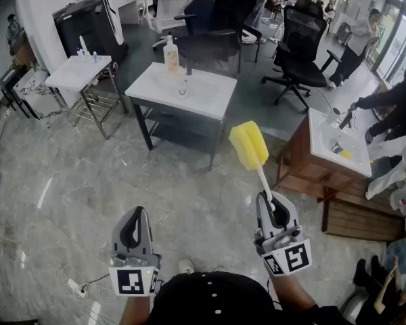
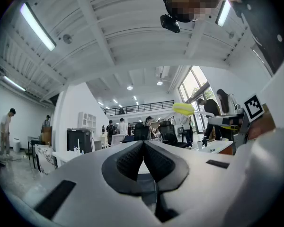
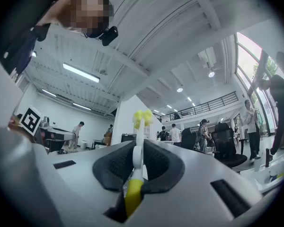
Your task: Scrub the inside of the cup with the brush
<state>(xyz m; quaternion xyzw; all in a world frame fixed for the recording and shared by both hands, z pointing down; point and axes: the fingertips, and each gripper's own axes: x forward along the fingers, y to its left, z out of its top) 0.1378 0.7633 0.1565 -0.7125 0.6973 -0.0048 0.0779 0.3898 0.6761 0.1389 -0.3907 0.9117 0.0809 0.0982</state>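
Left gripper [image 1: 138, 212] jaws closed, empty; right gripper [image 1: 268, 198] clamps brush [image 1: 249, 146] handle; cup [image 1: 182, 88] distant, indistinct.

a grey marble floor [image 1: 74, 188] holds white tables [image 1: 196, 93] and black office chairs [image 1: 303, 46] beside bright windows [image 1: 400, 12].

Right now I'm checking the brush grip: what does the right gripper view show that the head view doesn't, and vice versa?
Only the right gripper view: the right gripper with its jaws pressed on the white handle of the brush. Only the head view: the cup and a bottle on the white table ahead. Both: the brush's yellow sponge head, sticking out past the jaws.
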